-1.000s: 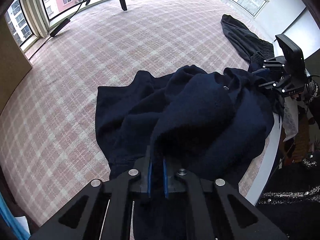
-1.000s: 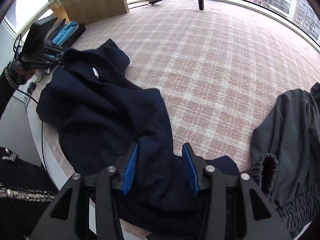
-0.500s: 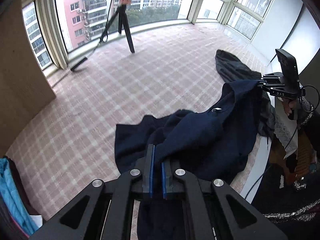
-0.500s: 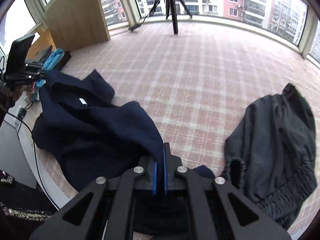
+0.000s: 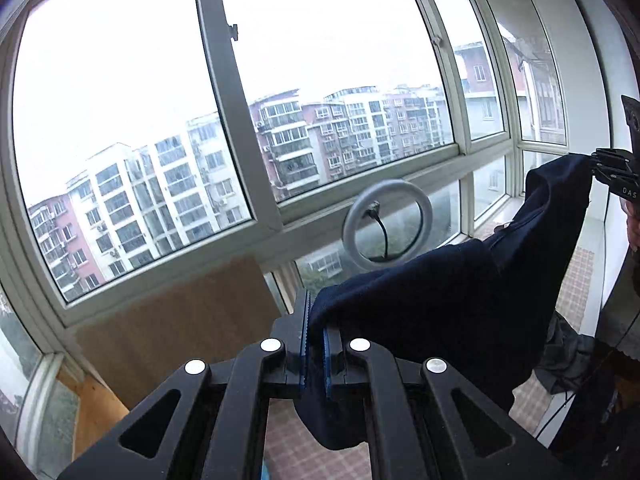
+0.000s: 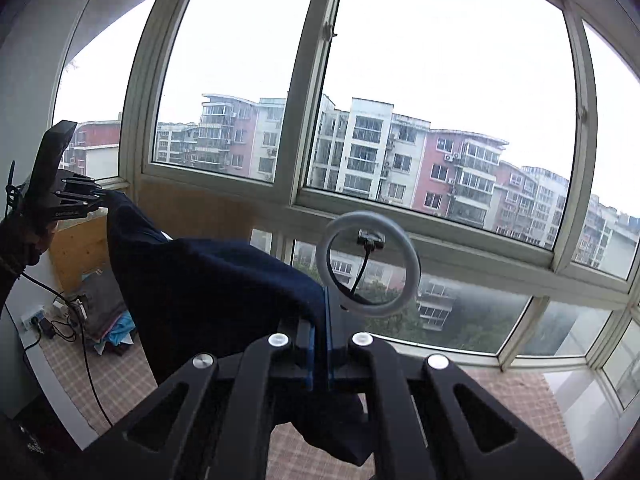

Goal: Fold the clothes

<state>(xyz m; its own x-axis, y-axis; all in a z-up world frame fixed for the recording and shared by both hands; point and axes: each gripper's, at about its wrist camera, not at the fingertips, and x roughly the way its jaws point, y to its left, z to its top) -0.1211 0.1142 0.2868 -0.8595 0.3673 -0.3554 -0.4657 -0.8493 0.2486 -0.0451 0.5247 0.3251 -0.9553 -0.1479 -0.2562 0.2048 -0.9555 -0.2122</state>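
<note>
A dark navy garment (image 5: pixel 452 300) hangs in the air, stretched between both grippers. My left gripper (image 5: pixel 315 344) is shut on one part of its upper edge, the cloth pinched between the blue pads. My right gripper (image 6: pixel 319 344) is shut on another part of the same navy garment (image 6: pixel 208 280). From the left wrist view the right gripper (image 5: pixel 596 168) shows at the far right, holding the cloth up. The left gripper (image 6: pixel 102 194) shows at the far left of the right wrist view, likewise gripping the cloth. Both point roughly level toward the windows.
A ring light (image 6: pixel 368 264) on a stand is ahead, before the large windows (image 6: pixel 440 120). Below lies the pink checked carpet (image 6: pixel 500 392). A grey garment (image 5: pixel 568 356) lies low at the right. A wooden cabinet (image 5: pixel 168 328), cables and a clothes pile (image 6: pixel 108 320) are to the left.
Both grippers rose high and tilted up from facing the carpet to facing the windows, lifting the navy garment off the floor. The right gripper's jaws closed on the cloth.
</note>
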